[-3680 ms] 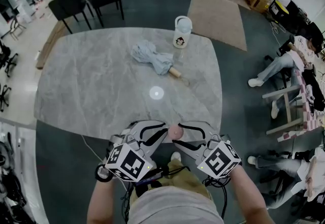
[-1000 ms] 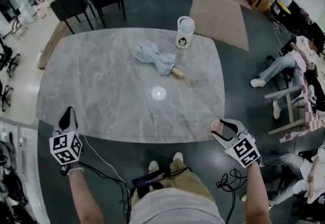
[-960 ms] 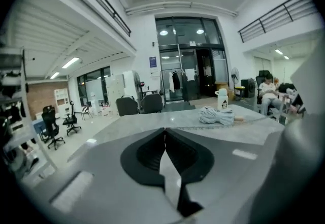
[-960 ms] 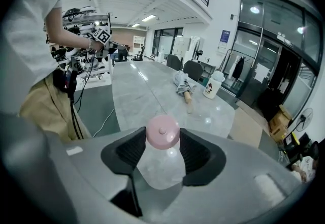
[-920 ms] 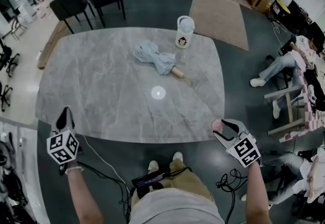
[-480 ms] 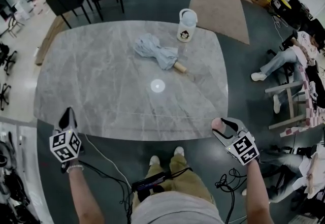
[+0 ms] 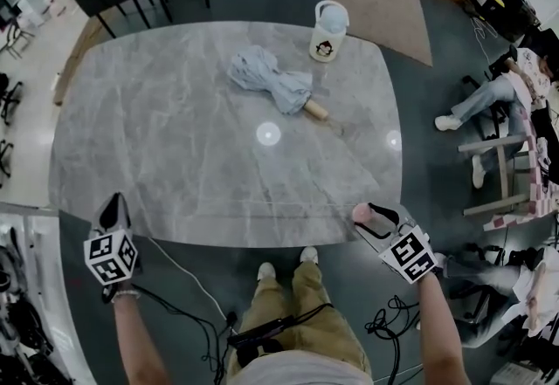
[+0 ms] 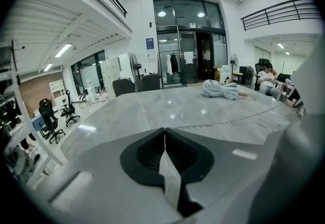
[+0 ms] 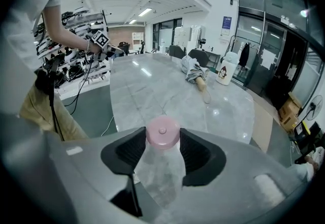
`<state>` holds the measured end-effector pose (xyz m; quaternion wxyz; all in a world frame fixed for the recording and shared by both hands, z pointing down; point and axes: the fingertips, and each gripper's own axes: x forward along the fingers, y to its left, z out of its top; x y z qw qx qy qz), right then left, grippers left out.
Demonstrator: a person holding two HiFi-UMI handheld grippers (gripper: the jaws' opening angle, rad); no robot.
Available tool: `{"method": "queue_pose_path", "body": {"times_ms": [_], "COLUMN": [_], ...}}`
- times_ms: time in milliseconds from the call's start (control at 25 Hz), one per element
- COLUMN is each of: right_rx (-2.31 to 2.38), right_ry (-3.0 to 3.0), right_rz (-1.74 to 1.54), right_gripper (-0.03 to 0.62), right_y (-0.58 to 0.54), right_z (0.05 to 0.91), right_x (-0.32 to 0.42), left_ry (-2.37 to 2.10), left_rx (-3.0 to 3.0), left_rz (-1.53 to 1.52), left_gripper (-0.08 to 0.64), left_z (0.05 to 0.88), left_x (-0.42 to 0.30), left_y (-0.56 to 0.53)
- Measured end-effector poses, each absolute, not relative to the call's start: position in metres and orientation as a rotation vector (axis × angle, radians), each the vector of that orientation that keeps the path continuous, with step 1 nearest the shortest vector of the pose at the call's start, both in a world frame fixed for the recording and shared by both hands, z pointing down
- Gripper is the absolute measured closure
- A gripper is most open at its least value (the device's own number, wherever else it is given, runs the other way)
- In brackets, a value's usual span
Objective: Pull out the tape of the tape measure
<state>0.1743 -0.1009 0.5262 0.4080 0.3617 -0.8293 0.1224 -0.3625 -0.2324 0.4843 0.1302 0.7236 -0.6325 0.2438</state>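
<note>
Tape (image 7: 244, 205) lies stretched as a thin line along the near edge of the desk (image 7: 175, 95), between your two hands. Pull it straight and level, I think, so it does not twist or slip out. Your left gripper (image 8: 164, 139) is closed tight on the end of it; your right gripper (image 9: 162, 139) stands wide, clamped on the pink tape measure case (image 9: 162, 130).

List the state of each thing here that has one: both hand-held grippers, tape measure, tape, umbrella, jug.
left hand-held gripper: shut on the tape's end
right hand-held gripper: shut on the tape measure
tape measure: pink case clamped between the jaws
tape: pulled out, stretched between the two grippers
umbrella: folded, lying on the table
water jug: upright
</note>
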Motion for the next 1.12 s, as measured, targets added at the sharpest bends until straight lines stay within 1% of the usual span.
{"method": "queue_pose_path", "body": {"times_ms": [560,1120], "right_rx": [0.781,0.758], "right_ry": [-2.098,-2.091], "right_rz": [0.315,0.323], "right_gripper": [0.381,0.379], "right_y": [-0.115,-0.118], "right_z": [0.566,0.577], "right_x": [0.134,0.115], "left_ry": [-1.84,-1.856], "left_rx": [1.987,1.928], "left_rz": [0.792,0.854], "left_gripper": [0.537,0.537], "left_z": [0.536,0.561], "left_x": [-0.384,-0.395], "left_y": [-0.23,-0.233]}}
